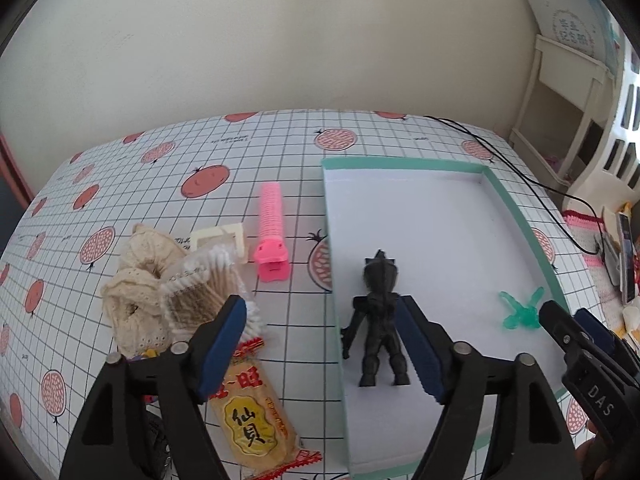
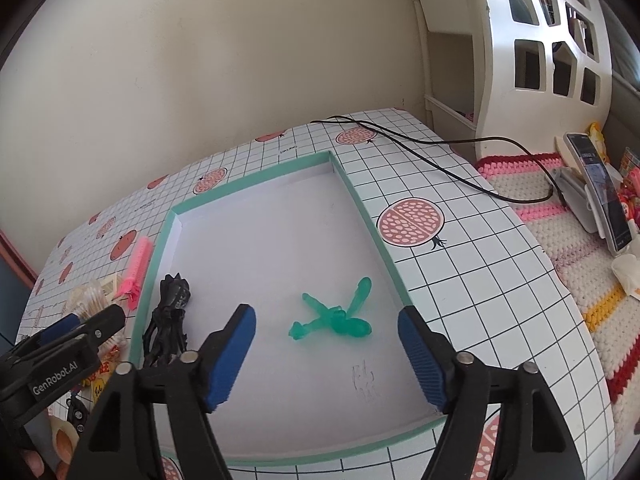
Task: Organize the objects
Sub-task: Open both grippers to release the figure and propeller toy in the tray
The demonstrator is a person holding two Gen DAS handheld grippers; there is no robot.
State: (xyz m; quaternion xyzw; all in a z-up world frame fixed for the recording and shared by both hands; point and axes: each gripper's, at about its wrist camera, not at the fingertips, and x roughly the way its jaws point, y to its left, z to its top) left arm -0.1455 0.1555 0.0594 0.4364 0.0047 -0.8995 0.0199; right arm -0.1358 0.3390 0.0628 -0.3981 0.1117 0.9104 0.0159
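The surface (image 1: 248, 148) is covered by a white grid-patterned cloth printed with red pomegranates, and it stands against a plain cream wall. On its right half lies a shallow tray (image 2: 360, 196) with a mint-green rim and a white floor. A black cable (image 2: 420, 142) runs across the cloth beyond the tray's far corner. The left tool (image 1: 322, 344) hangs over the tray's left wall with its blue-padded jaws wide apart and nothing pressed between them. The right tool (image 2: 326, 350) hangs over the tray's near half, its jaws likewise wide and gripping nothing. A black figurine (image 1: 378, 320) lies flat on the tray floor close to the left wall, seen between the left tool's pads but untouched by them. A translucent green figurine (image 2: 336, 318) lies flat on the tray floor towards the right wall, ahead of the right tool and clear of its pads. Outside the tray, on the cloth to its left, are a cream lace scrunchie (image 1: 136, 288), a packet of cotton swabs (image 1: 200, 284) just beside it, a wrapped rice cracker (image 1: 256, 412) with red edging nearer the camera, a pink ribbed clip (image 1: 272, 232) lying parallel to the tray's left wall, and a small cream frame-shaped piece (image 1: 218, 236) beside the clip.
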